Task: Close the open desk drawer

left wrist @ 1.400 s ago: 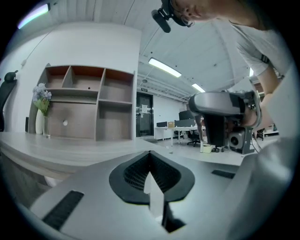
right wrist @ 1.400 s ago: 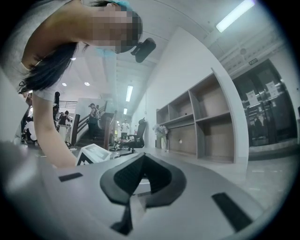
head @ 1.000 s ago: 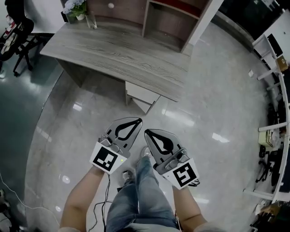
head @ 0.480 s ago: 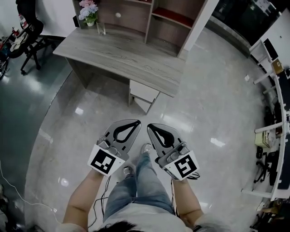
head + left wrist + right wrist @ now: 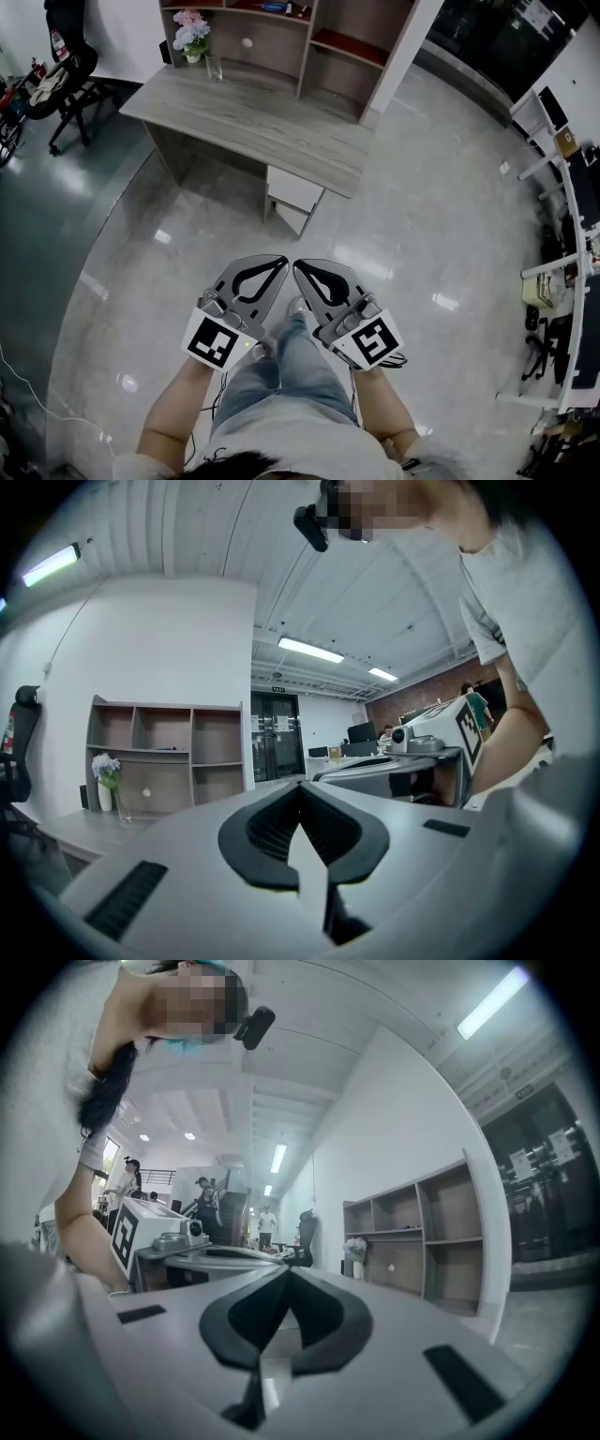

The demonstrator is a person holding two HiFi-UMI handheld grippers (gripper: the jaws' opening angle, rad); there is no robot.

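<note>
Head view, grey woodgrain desk [image 5: 253,117], white drawer [image 5: 293,191] ajar, glossy floor [image 5: 422,234]

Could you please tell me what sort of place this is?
Most likely an office: a wooden desk, an open shelf unit behind it, and a black office chair at the left.

Pretty bright, even indoor light all round. Long ceiling lights [image 5: 309,650] show in both gripper views, and the shiny floor [image 5: 422,216] has white glare patches scattered over it in the head view. There's a soft shadow under the table [image 5: 253,122], nothing harsh. Gripper views are heavy fisheye, black at the corners, and mushy right up near the lens. The far room is sharp enough.
</note>
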